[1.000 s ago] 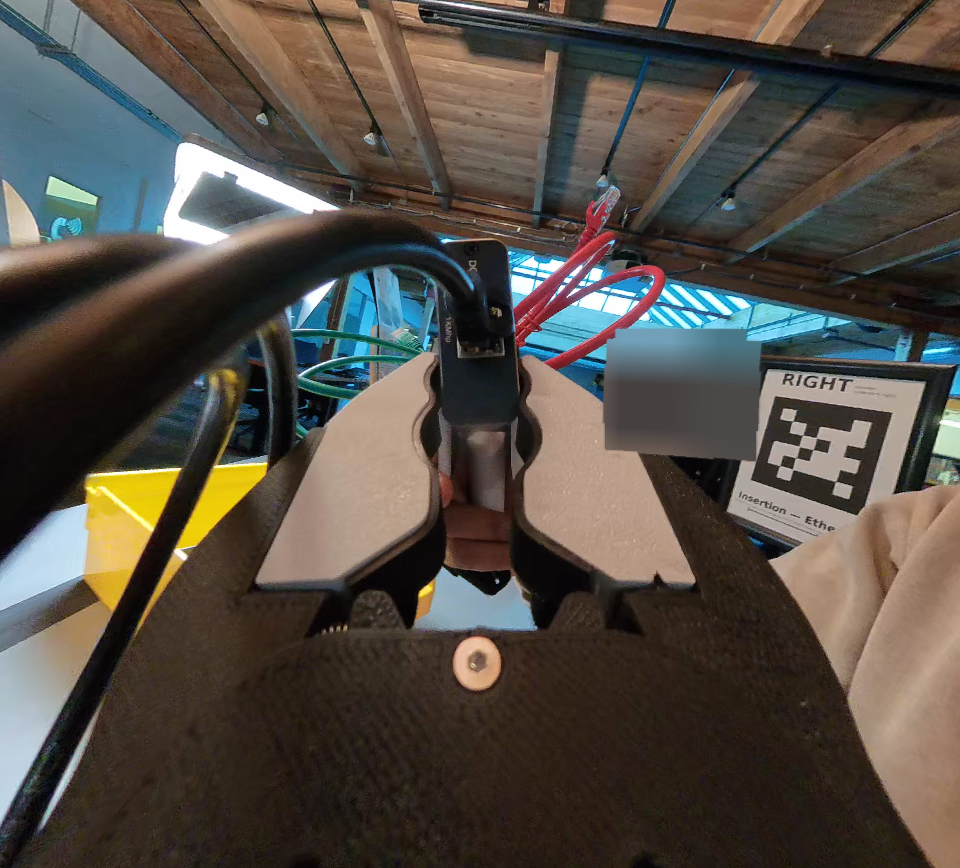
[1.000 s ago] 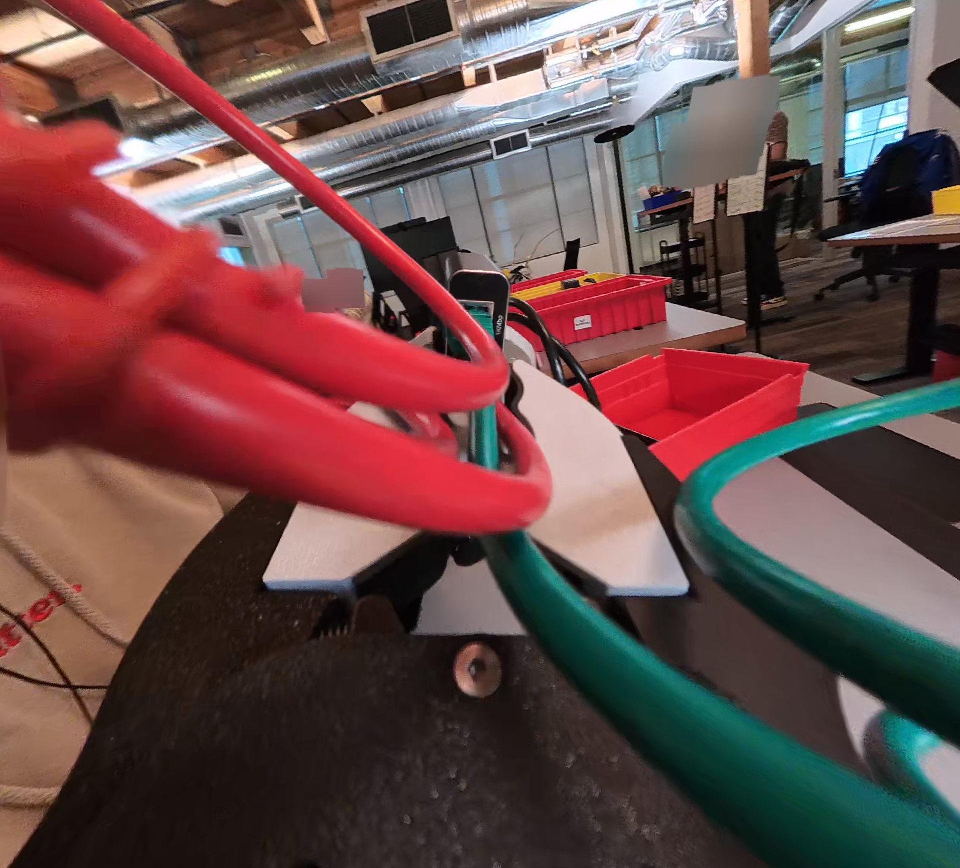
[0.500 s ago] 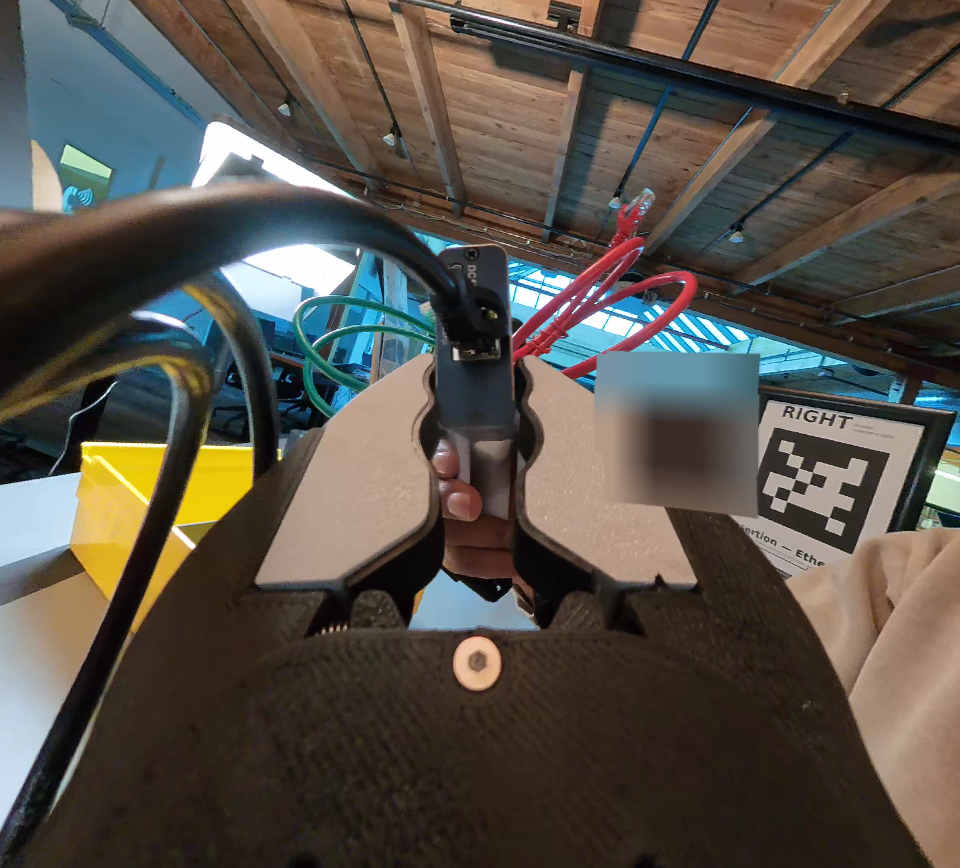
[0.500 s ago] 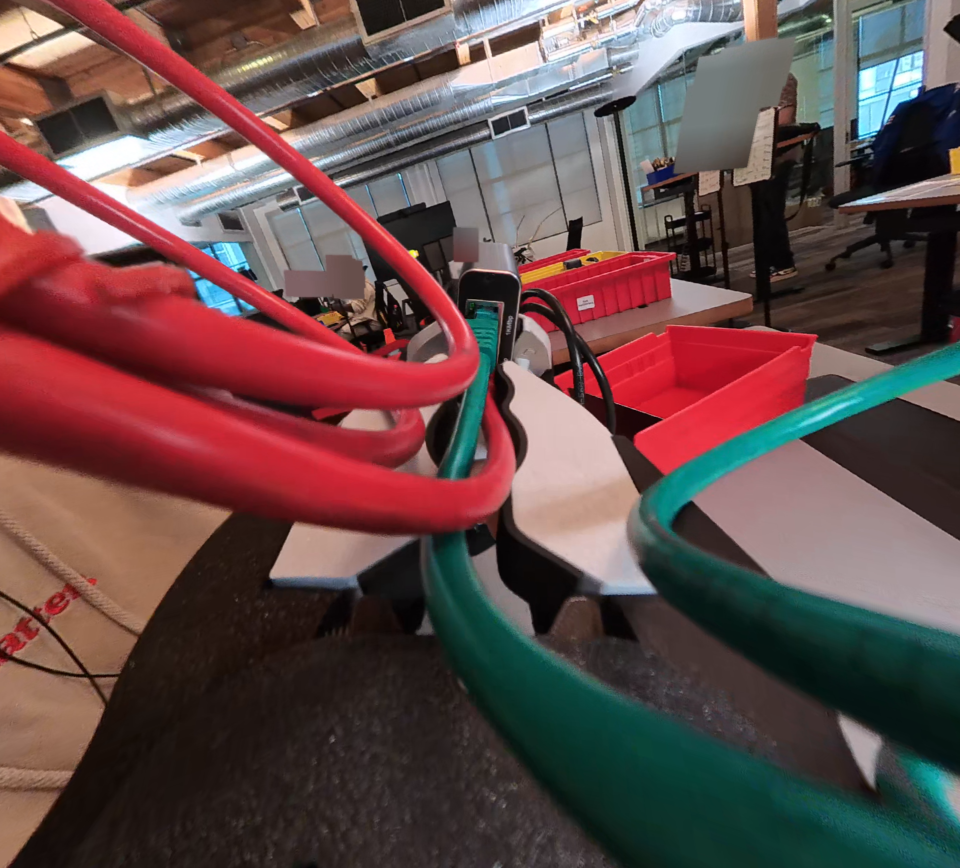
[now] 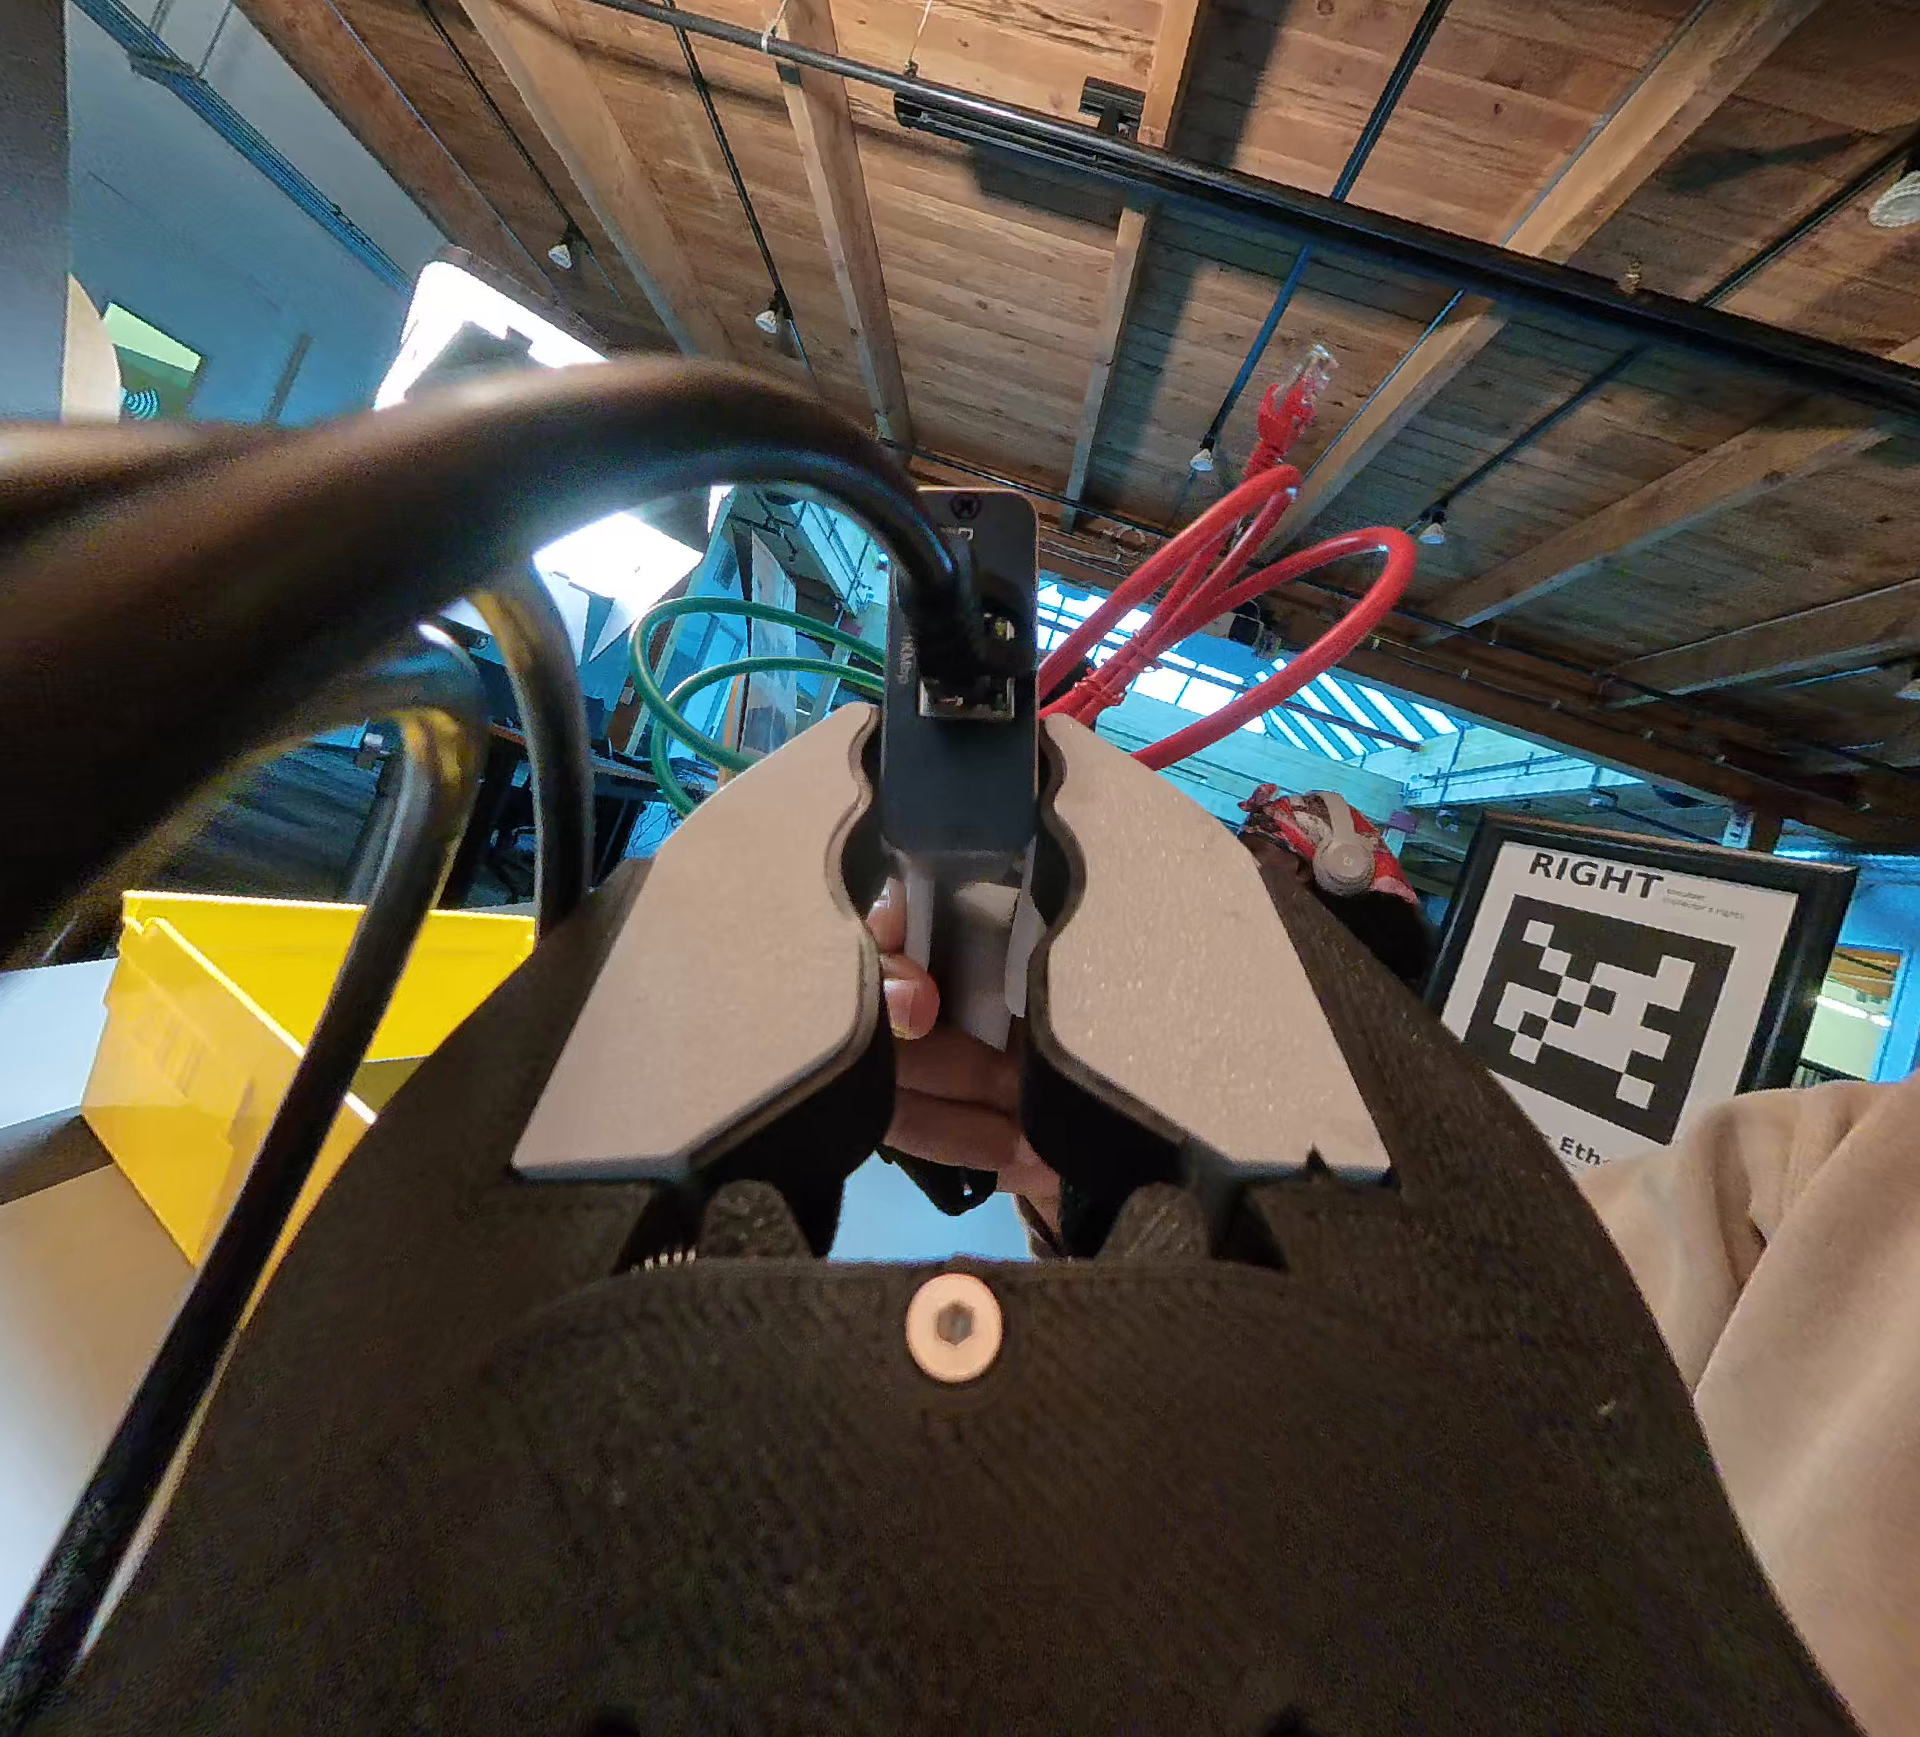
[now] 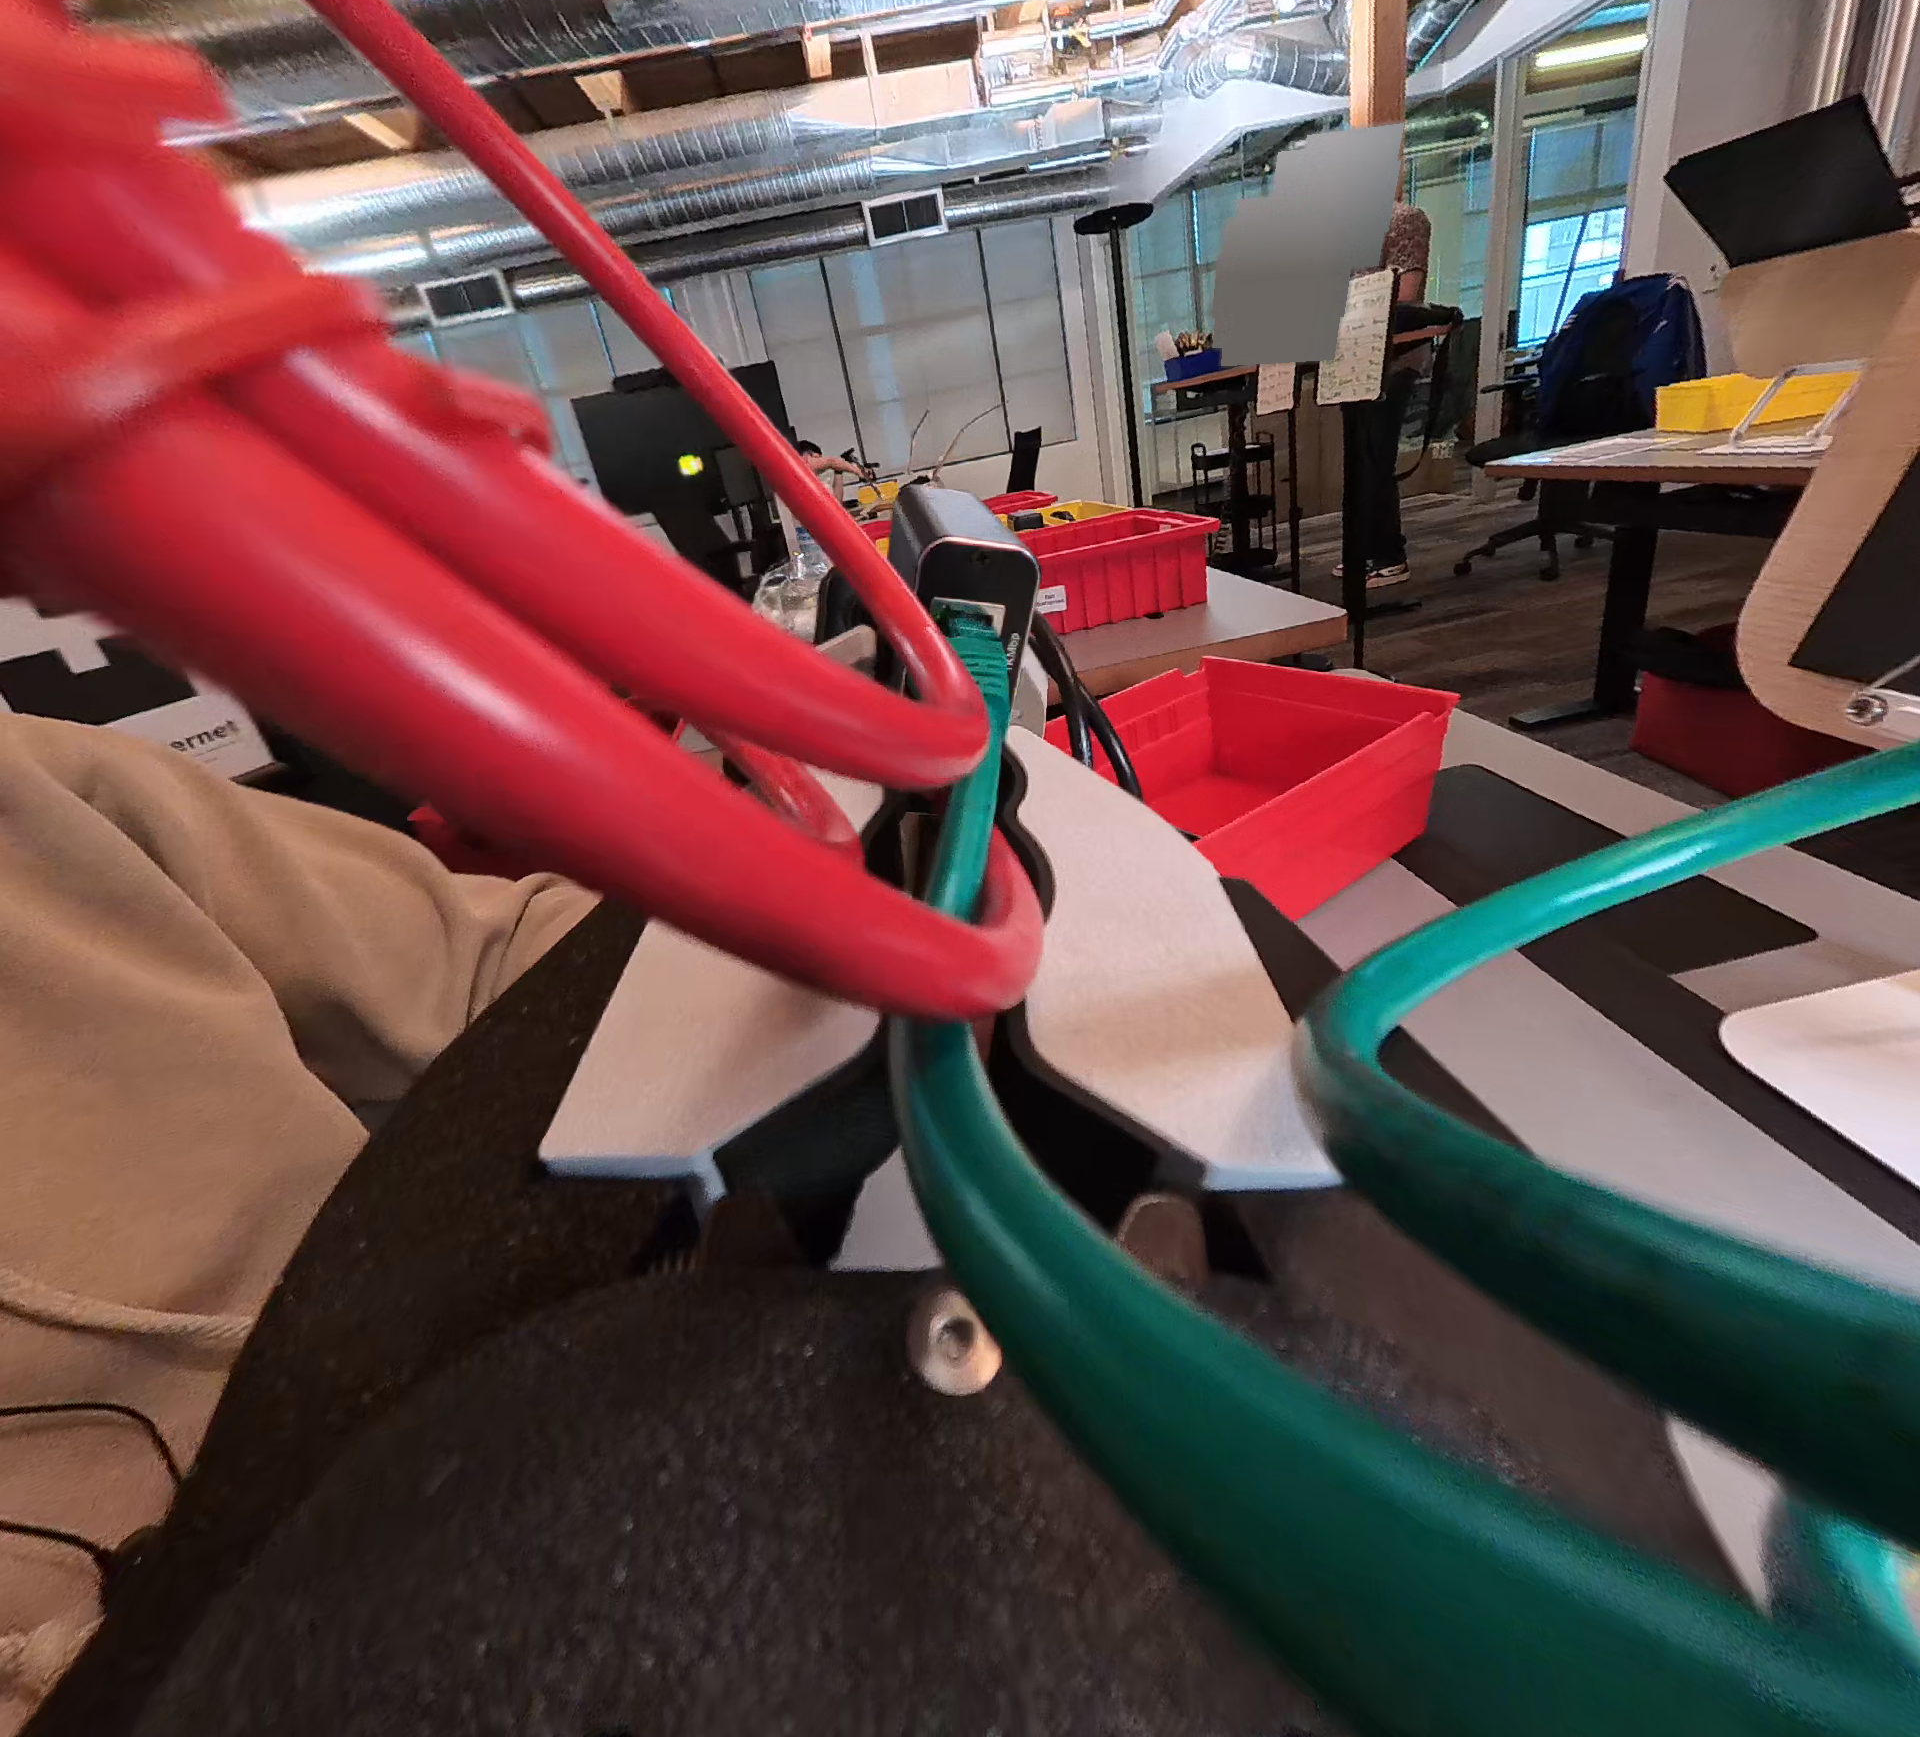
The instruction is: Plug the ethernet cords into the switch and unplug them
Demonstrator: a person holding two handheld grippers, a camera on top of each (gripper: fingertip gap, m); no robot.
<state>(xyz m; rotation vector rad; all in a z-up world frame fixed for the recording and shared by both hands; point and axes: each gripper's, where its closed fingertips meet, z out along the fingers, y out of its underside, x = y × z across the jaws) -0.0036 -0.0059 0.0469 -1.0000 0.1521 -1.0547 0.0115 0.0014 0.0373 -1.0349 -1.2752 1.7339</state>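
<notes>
In the left wrist view my left gripper (image 5: 958, 737) is shut on the lower part of a dark grey switch (image 5: 961, 783) and holds it upright in the air. A black cord (image 5: 499, 492) arcs in from the left, and its plug (image 5: 951, 638) sits in a port on the switch's face. In the right wrist view my right gripper (image 6: 958, 804) is shut on a green cord (image 6: 961, 830). Its green plug (image 6: 982, 648) sits in the end port of the switch (image 6: 971, 560). A bundled red cord (image 6: 499, 648) loops across the right gripper; its free plug (image 5: 1294, 399) hangs in the air.
A yellow bin (image 5: 260, 991) is at the left and a framed marker sign (image 5: 1621, 981) at the right. An open red bin (image 6: 1299, 752) stands on the table with a black mat (image 6: 1621, 918). A beige sleeve (image 6: 187, 960) is close. A person (image 6: 1382, 440) stands far back.
Both grippers keep their hold. The left view has tilted upward slightly. The right view has swung right, and the switch with the green plug now shows more clearly. The red loops have shifted.
</notes>
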